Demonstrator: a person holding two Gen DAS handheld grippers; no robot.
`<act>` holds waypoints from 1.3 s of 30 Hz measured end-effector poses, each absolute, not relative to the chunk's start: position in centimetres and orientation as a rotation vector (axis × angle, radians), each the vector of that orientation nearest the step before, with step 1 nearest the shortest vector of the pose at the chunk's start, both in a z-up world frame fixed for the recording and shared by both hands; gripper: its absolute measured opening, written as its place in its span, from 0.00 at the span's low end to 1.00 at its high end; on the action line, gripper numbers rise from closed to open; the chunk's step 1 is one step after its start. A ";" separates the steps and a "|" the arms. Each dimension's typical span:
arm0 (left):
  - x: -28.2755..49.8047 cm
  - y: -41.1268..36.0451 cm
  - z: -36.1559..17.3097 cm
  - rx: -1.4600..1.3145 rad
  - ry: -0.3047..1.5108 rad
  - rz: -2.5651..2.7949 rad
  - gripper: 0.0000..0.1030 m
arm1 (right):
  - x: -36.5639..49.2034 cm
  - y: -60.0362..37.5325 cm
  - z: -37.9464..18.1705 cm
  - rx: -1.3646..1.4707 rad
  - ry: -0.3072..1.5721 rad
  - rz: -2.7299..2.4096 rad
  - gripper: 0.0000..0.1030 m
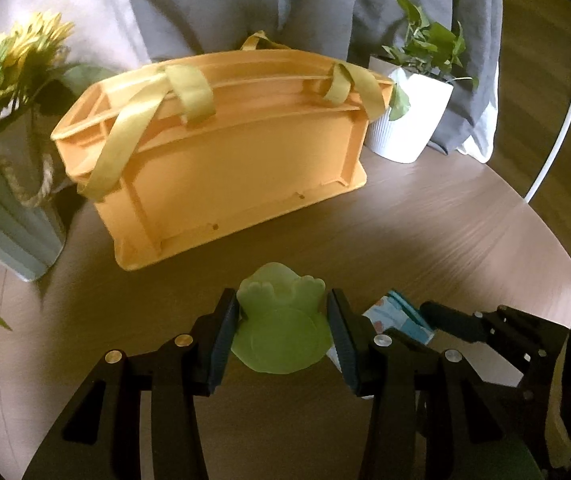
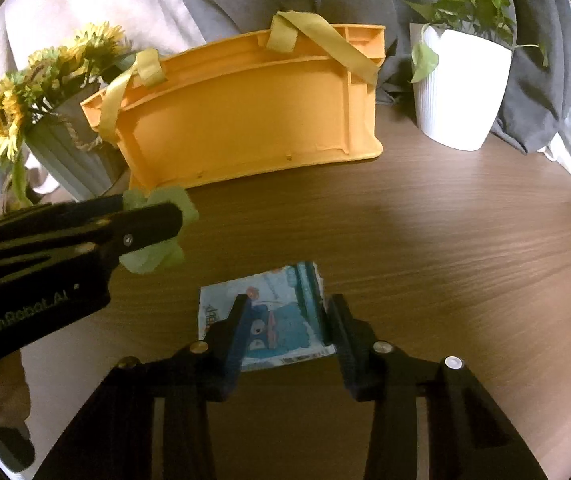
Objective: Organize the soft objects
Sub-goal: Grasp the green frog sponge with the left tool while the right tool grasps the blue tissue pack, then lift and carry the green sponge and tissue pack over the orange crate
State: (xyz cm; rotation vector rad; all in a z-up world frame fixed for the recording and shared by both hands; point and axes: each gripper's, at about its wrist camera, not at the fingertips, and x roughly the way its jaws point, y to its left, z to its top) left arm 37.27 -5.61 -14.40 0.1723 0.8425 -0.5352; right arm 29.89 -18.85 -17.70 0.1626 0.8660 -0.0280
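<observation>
An orange plastic bin [image 1: 221,160] with yellow-green fabric straps stands on the wooden table; it also shows in the right wrist view [image 2: 245,120]. My left gripper [image 1: 283,320] is shut on a soft light-green toy [image 1: 281,336] and holds it in front of the bin; the toy also shows in the right wrist view [image 2: 157,232]. My right gripper [image 2: 287,320] has its jaws on both sides of a blue and white tissue pack [image 2: 281,328] lying on the table; whether the pads press it is unclear. The pack also shows in the left wrist view [image 1: 399,314].
A grey ribbed vase of sunflowers [image 2: 57,128] stands left of the bin. A white ribbed pot with a green plant [image 2: 457,92] stands to its right. Grey and white cloth [image 1: 285,4] lies behind them. The table edge [image 1: 545,232] curves at the right.
</observation>
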 end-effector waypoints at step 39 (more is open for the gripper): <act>32.7 -2.1 -13.1 0.085 0.828 -0.408 0.44 | 27.9 -16.9 -16.8 0.072 0.862 0.027 0.71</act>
